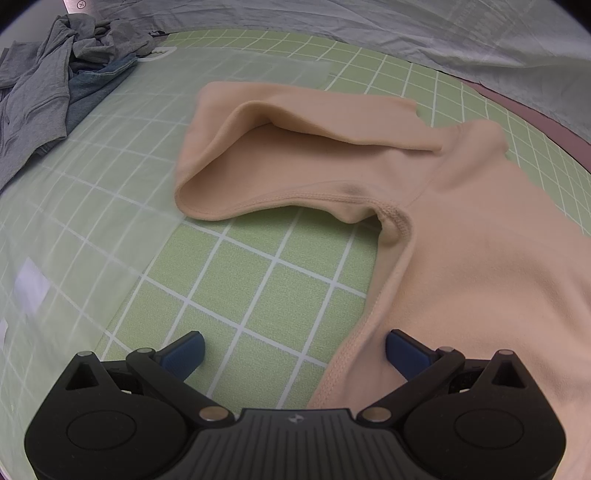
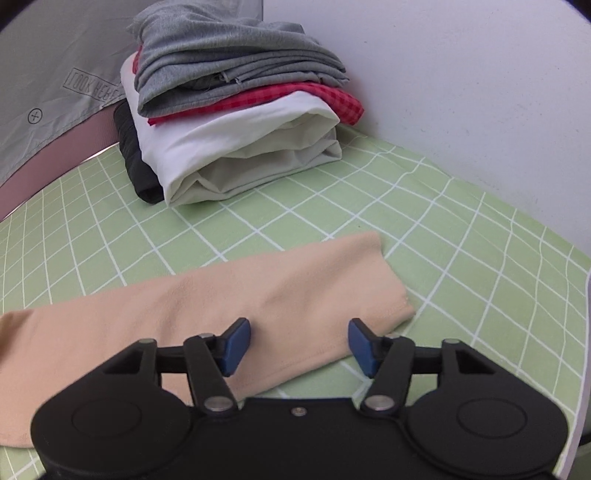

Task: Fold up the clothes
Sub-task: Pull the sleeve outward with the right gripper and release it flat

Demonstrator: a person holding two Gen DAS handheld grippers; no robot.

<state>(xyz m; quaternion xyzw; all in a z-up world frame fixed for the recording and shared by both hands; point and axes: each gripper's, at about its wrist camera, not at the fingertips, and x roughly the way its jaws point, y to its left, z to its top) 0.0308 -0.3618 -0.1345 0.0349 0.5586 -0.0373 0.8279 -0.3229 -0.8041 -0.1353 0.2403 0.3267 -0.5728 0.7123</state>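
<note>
A peach long-sleeved top [image 1: 480, 258] lies on the green grid mat [image 1: 258, 288]. Its sleeve [image 1: 295, 147] is bent back across the mat toward the shoulder. My left gripper [image 1: 293, 354] hangs open above the top's side seam, with one blue pad [image 1: 404, 350] over the fabric edge and the other over bare mat. In the right wrist view the other peach sleeve [image 2: 221, 302] stretches flat across the mat, its cuff [image 2: 395, 291] at the right. My right gripper [image 2: 299, 345] is open just over that sleeve near the cuff, with nothing pinched between its pads.
A stack of folded clothes [image 2: 240, 122], grey on red check on white with a black piece beside, stands at the back against a white wall. A loose heap of grey and denim clothes [image 1: 55, 85] lies at the far left. A grey sheet [image 1: 443, 33] borders the mat behind.
</note>
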